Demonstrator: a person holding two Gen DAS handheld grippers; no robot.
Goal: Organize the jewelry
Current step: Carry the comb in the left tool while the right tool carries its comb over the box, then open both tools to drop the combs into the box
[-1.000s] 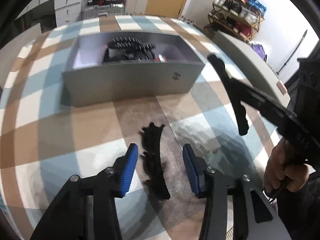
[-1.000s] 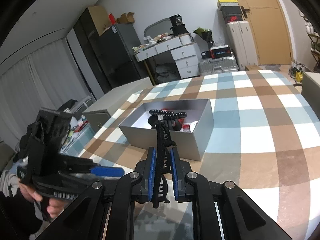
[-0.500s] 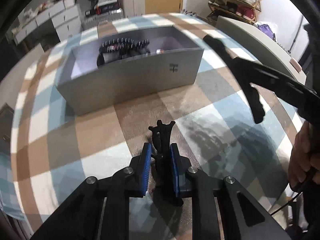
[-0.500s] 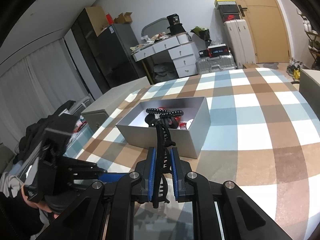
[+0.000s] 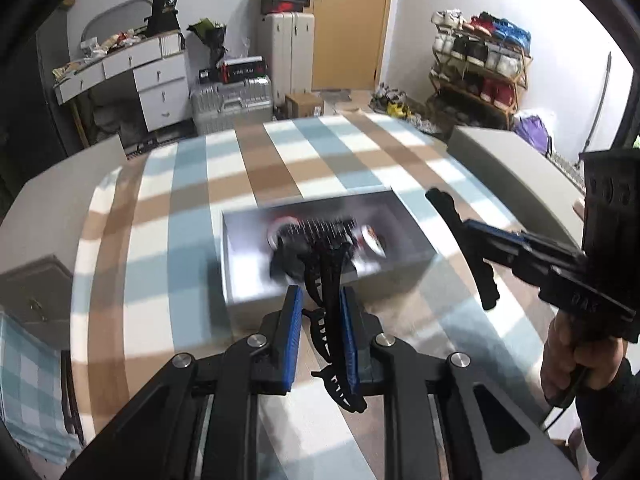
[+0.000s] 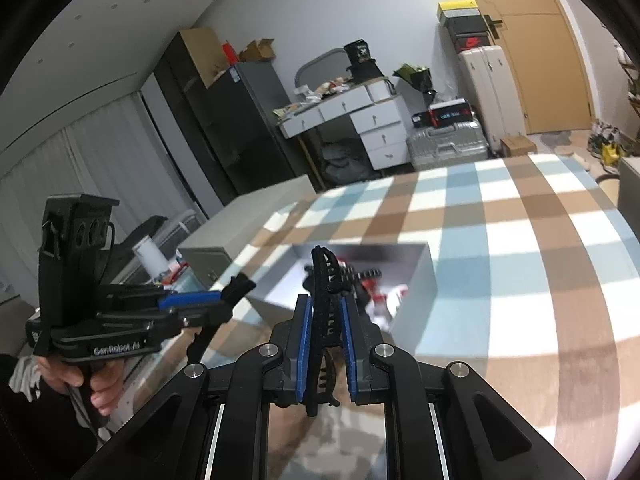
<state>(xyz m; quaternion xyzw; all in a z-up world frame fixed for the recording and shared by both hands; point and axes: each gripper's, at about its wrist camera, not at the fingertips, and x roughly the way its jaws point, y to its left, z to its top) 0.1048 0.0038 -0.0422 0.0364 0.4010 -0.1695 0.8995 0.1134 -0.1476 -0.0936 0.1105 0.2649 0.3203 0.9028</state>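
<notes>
Here, the left gripper (image 5: 320, 326) was closed on a black hair clip (image 5: 334, 320), its blue pads pressing the toothed piece from both sides, held in the air before the grey box (image 5: 240, 280). The box sat on the checked cloth (image 5: 192, 184) with more dark clips and red-and-white items blurred inside. To the right, the right gripper (image 6: 325, 334) was likewise clamped on a second black clip (image 6: 326, 292), upright between its pads and pointing toward the box.

Black hair clip (image 6: 326, 300) in right tool (image 6: 324, 350) — grey box (image 6: 416, 280) beyond
</notes>
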